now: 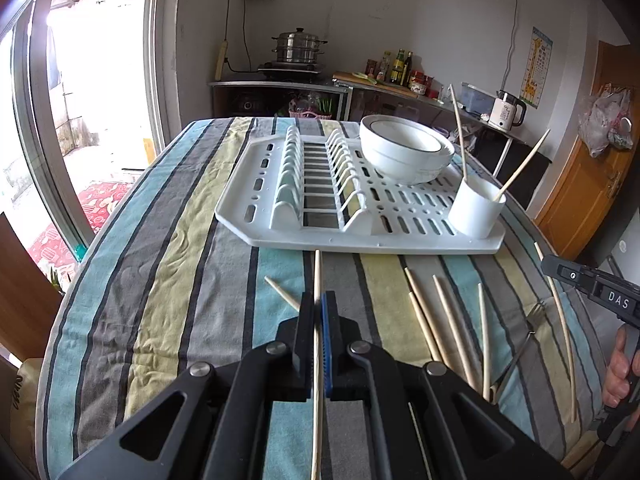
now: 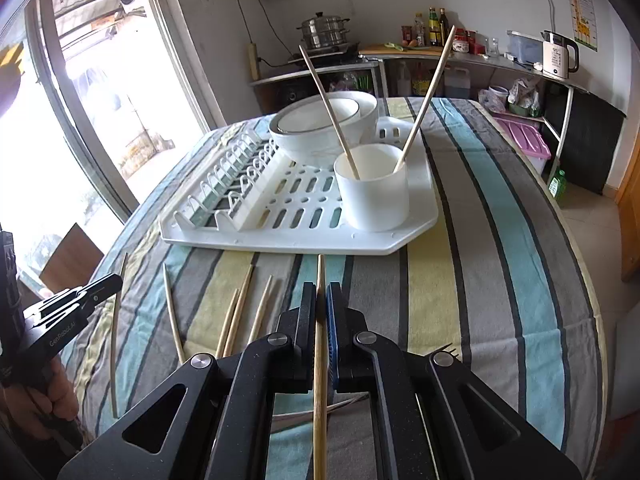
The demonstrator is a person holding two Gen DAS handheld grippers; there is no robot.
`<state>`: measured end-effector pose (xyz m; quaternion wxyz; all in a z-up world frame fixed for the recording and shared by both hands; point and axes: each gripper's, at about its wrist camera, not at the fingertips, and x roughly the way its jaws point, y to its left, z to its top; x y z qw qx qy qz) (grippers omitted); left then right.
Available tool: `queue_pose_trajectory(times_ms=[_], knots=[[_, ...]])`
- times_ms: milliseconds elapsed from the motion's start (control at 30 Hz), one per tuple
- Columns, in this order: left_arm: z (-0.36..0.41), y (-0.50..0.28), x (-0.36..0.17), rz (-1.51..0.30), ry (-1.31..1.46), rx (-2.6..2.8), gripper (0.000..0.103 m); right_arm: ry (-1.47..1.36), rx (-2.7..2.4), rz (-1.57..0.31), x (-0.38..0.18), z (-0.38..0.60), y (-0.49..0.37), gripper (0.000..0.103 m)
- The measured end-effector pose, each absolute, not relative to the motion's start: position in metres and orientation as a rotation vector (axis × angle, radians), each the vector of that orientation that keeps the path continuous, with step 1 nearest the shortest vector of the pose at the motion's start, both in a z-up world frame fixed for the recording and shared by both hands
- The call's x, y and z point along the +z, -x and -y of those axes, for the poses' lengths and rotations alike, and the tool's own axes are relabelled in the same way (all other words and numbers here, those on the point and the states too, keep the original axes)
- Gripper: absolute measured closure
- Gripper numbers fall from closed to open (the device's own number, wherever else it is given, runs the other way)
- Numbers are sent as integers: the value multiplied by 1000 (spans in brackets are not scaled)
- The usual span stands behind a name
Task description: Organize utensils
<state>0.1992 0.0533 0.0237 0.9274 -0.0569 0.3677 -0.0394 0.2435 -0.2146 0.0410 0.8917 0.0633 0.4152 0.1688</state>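
Observation:
My left gripper (image 1: 319, 300) is shut on a wooden chopstick (image 1: 317, 276) that points toward the white dish rack (image 1: 360, 236). My right gripper (image 2: 321, 290) is shut on another chopstick (image 2: 320, 272), above the striped tablecloth. A white utensil cup (image 2: 372, 196) stands at the rack's near corner with two chopsticks (image 2: 328, 108) leaning in it; it also shows in the left wrist view (image 1: 476, 210). Several loose chopsticks (image 1: 444, 320) lie on the cloth between the grippers, also seen in the right wrist view (image 2: 240, 312). A fork (image 1: 524, 340) lies among them.
Two stacked white bowls (image 1: 404, 152) sit on the rack behind the cup. The rack's plate slots (image 1: 316, 184) hold nothing. The round table's edge (image 2: 592, 288) curves away on the right. A counter with a steamer pot (image 1: 298, 46), bottles and a kettle (image 2: 558, 54) lines the back wall.

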Motion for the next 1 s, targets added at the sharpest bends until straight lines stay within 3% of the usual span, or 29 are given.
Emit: queue_pose_trajectory(times_ms=[1000], knots=[[-36, -170, 83, -617, 117, -227, 100, -180, 427, -668, 90, 240, -210, 98]])
